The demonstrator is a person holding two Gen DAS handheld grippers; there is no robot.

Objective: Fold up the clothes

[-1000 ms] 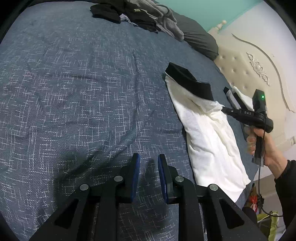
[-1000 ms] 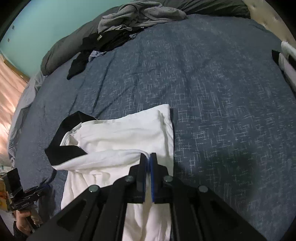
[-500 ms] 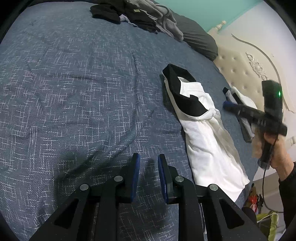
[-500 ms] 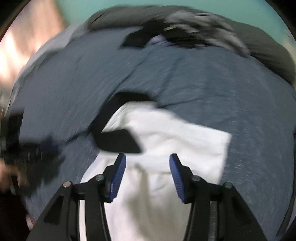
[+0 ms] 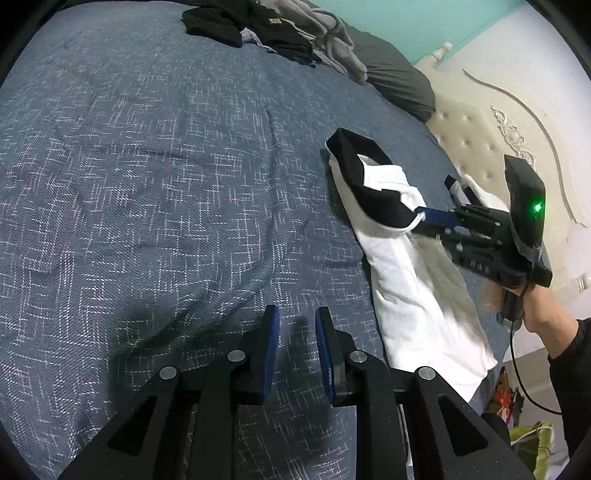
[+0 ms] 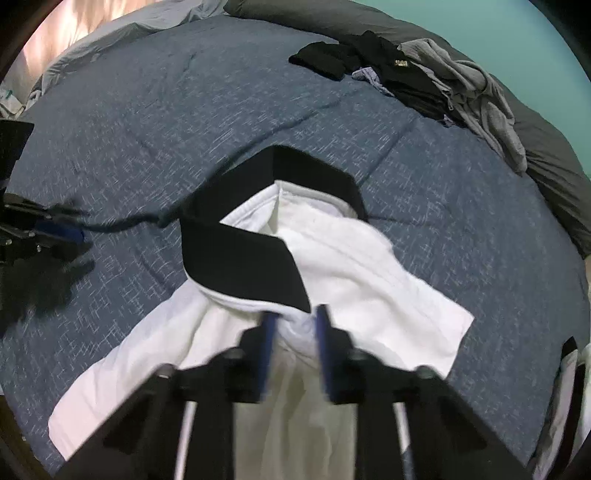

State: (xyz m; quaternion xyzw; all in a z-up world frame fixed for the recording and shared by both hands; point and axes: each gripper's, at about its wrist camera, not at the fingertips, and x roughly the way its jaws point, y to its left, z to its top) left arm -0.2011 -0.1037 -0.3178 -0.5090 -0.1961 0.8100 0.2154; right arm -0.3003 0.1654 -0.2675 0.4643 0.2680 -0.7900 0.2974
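Blue-padded fingers of the left gripper [image 5: 293, 349] are seen in the left wrist view standing slightly apart with nothing between them, hovering over the navy quilted bed [image 5: 147, 177], just as they were a second ago. The white garment with a black collar [image 5: 402, 266] is laid lengthwise near the bed's right edge, beside the cream headboard [image 5: 476, 147]. The right gripper [image 5: 424, 218] is brought in at the cloth just below the collar, held by a hand [image 5: 535, 306]; a second ago it was held farther off, beside the garment. A heap of unfolded clothes [image 5: 295, 33] is left at the far end.

From the right wrist view, the right gripper [image 6: 293, 343] is seen closing on a fold of white fabric under the black collar [image 6: 251, 258]; cloth lies between the pads, though firm pressure cannot be confirmed through the blur. Since the earlier frame the collar has been opened into a loop and the view has been rolled round. For a clean fold, only the top layer should be pinched, and the left gripper should be set on the opposite edge so the cloth is kept flat.
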